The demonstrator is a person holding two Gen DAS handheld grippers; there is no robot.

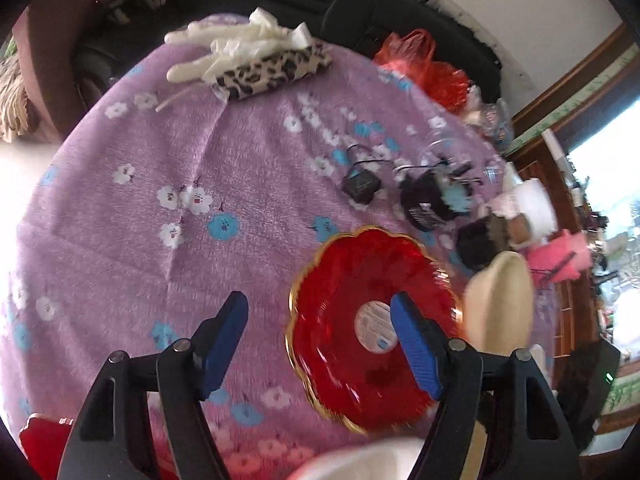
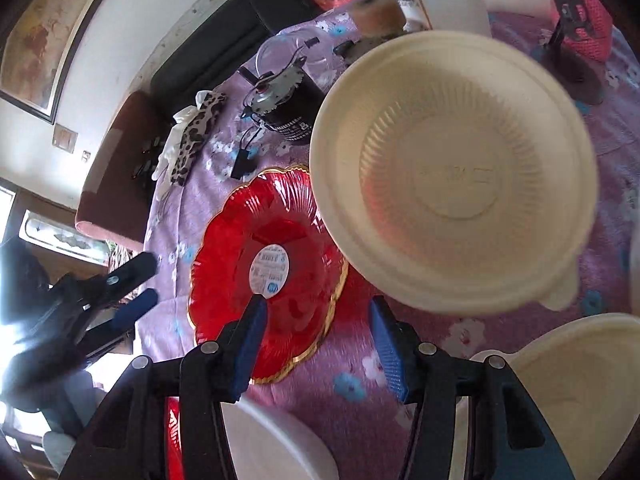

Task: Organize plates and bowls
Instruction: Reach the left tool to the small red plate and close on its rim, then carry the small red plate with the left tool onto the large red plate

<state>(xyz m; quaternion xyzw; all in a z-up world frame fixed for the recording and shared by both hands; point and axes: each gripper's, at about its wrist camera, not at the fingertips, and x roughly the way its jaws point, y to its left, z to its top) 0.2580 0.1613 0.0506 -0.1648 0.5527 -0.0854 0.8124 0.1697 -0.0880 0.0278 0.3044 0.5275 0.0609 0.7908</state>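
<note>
Counting 1 red plate [image 2: 268,256] | 2 cream bowls [image 2: 452,172] (blurred) | both jaws apart, empty

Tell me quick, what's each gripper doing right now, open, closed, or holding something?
Left gripper: open, nothing between its blue pads, above the purple flowered cloth.
Right gripper: open, holding nothing, over the red scalloped gold-rimmed plate.

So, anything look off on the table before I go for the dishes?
The red glass plate still has a paper sticker in its centre, and the cream bowl beside it overlaps the plate's rim. Chargers and cables lie loose behind them. No spill or breakage shows.
</note>
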